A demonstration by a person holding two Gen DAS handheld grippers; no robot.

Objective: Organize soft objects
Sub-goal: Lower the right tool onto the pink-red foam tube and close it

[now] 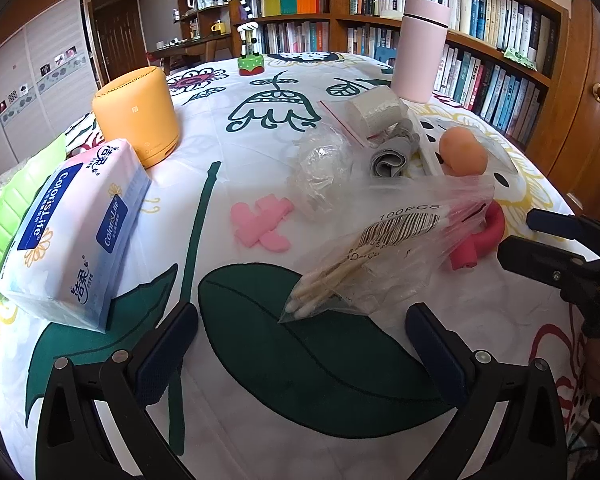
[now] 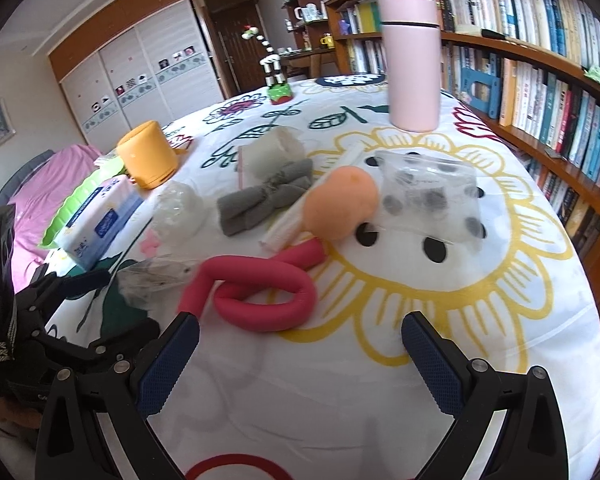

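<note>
Red foam tubing [image 2: 260, 296], one length bent into a loop, lies near the right gripper [image 2: 300, 344] on the flower-printed table [image 2: 480, 320]. Just beyond it sit one orange sponge ball [image 2: 340, 208], one rolled grey cloth [image 2: 264, 200] and one clear bag of dark discs [image 2: 432, 196]. To the left lie one bag of cotton swabs [image 1: 380, 256], pink foam pieces [image 1: 262, 226], one tissue pack [image 1: 72, 236] and one orange cylinder [image 1: 138, 114]; one pink flask [image 2: 412, 64] stands far. Both grippers' jaws gape wide, holding nothing; the left gripper [image 1: 302, 328] hovers before the swab bag.
</note>
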